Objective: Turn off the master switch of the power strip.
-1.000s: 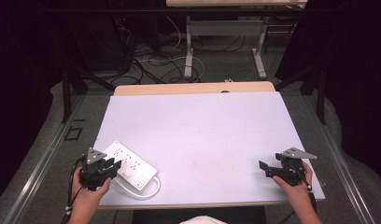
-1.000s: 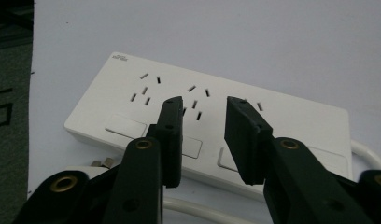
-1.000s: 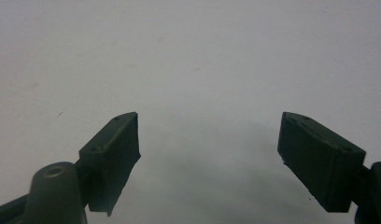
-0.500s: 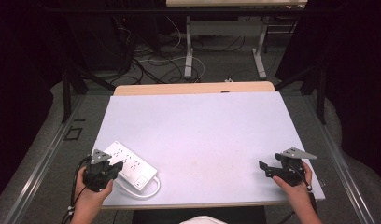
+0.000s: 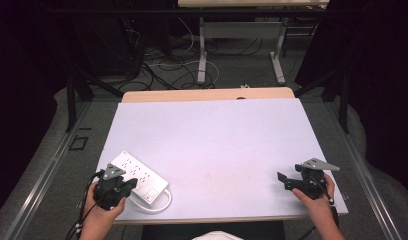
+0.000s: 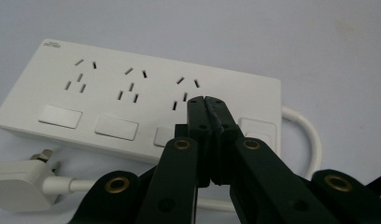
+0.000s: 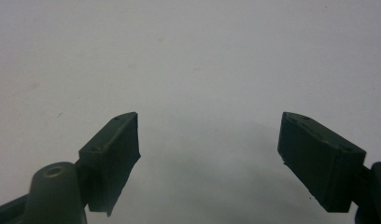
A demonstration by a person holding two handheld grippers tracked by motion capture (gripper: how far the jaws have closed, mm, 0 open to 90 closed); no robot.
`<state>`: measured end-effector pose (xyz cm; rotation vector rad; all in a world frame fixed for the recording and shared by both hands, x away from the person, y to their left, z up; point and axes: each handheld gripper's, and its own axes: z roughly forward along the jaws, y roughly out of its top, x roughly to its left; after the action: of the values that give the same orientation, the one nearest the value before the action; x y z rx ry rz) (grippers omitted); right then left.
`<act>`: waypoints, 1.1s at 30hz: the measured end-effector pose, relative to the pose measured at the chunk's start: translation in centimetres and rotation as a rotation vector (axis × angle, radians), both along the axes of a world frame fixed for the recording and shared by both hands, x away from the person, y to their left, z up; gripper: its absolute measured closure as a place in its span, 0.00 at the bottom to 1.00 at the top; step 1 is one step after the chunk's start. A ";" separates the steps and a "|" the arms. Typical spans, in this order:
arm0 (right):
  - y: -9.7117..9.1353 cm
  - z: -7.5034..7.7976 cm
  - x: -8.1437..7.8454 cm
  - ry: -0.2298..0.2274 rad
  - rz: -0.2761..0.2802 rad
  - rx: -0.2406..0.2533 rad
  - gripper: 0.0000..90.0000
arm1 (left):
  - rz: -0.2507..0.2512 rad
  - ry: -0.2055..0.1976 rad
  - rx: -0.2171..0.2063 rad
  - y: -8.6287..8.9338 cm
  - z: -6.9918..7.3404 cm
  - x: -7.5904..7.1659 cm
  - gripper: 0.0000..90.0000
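A white power strip (image 5: 138, 177) (image 6: 132, 102) with three socket groups and rocker switches lies at the table's front left, its white cord (image 5: 162, 203) looping by the front edge. Its white plug (image 6: 18, 182) rests beside it in the left gripper view. My left gripper (image 5: 126, 186) (image 6: 205, 101) is shut with nothing between its jaws, tips just over the strip's near end by a switch. My right gripper (image 5: 284, 180) (image 7: 209, 154) stands open over bare table at the front right, nothing between its fingers.
The white tabletop (image 5: 212, 140) has a wooden strip (image 5: 207, 94) along its far edge. Beyond it are table legs and tangled cables (image 5: 167, 70) on the floor. A metal rail (image 5: 47, 170) runs along the left side.
My left gripper has moved right and a little forward onto the near end of the power strip. The right gripper has not moved.
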<state>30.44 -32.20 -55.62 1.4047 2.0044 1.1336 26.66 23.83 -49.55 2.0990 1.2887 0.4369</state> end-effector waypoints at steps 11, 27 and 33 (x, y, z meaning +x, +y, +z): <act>0.2 -0.1 0.0 -0.002 0.002 0.004 0.22 | -0.053 0.053 -0.012 -1.1 -0.3 -0.2 1.00; 0.3 -0.2 0.0 0.008 0.009 0.005 0.22 | -0.102 0.085 0.022 -2.6 -1.3 0.2 1.00; 0.3 -0.2 0.0 0.012 0.010 0.005 0.22 | -0.108 0.089 0.018 -2.9 -1.6 0.4 1.00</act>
<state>30.44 -31.93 -55.80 1.4095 2.0204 1.1379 27.03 20.93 -51.15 2.2122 1.2178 0.3128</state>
